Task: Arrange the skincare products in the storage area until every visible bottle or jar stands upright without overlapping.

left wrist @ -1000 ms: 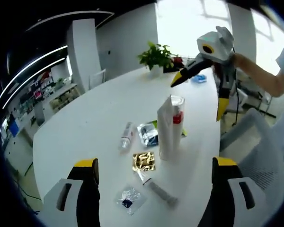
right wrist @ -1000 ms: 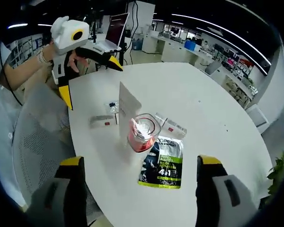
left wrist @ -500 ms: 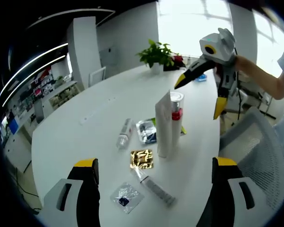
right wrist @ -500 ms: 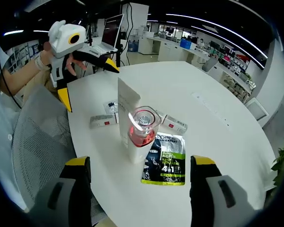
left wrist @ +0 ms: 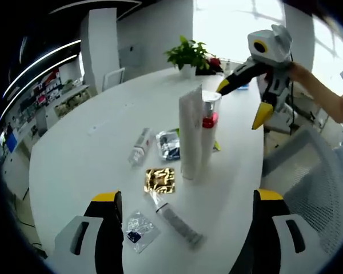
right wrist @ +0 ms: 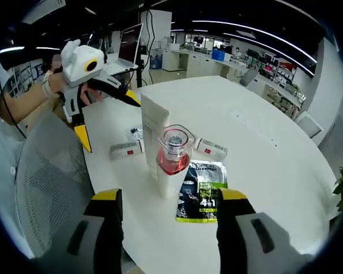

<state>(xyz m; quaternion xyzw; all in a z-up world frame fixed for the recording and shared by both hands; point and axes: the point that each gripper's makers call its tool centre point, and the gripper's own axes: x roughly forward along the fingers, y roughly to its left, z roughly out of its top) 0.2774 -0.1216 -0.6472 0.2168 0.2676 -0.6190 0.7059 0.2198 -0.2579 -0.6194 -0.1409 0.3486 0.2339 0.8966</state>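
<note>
where the white round table (left wrist: 97, 148) curves away in the left gripper view, a potted plant (left wrist: 188, 55) stands at its far edge before bright windows, and shelves line the dim wall off to the left. the right gripper view shows the same table (right wrist: 263, 154) in an open office, with a laptop (right wrist: 126, 48) on the surface behind it, rows of desks under ceiling light strips, and a mesh chair (right wrist: 43, 177) pulled up beside the table.

near the table's middle a tall white tube (left wrist: 190, 131) stands upright, touching a clear bottle with a red band (left wrist: 208, 128), also upright. around them lie flat items: a small clear bottle on its side (left wrist: 139, 146), a silvery sachet (left wrist: 169, 144), a gold foil packet (left wrist: 160, 180), a grey tube lying down (left wrist: 174, 217) and a clear plastic bag (left wrist: 134, 230). in the right gripper view a dark and green sachet (right wrist: 202, 191) lies just beside the standing pair, with two small white boxes (right wrist: 211, 148) lying behind.

the left gripper (left wrist: 183, 228) hangs over the near table edge, jaws spread wide and holding nothing. the right gripper (right wrist: 168, 220) is likewise wide apart and bare, just short of the upright bottle.
</note>
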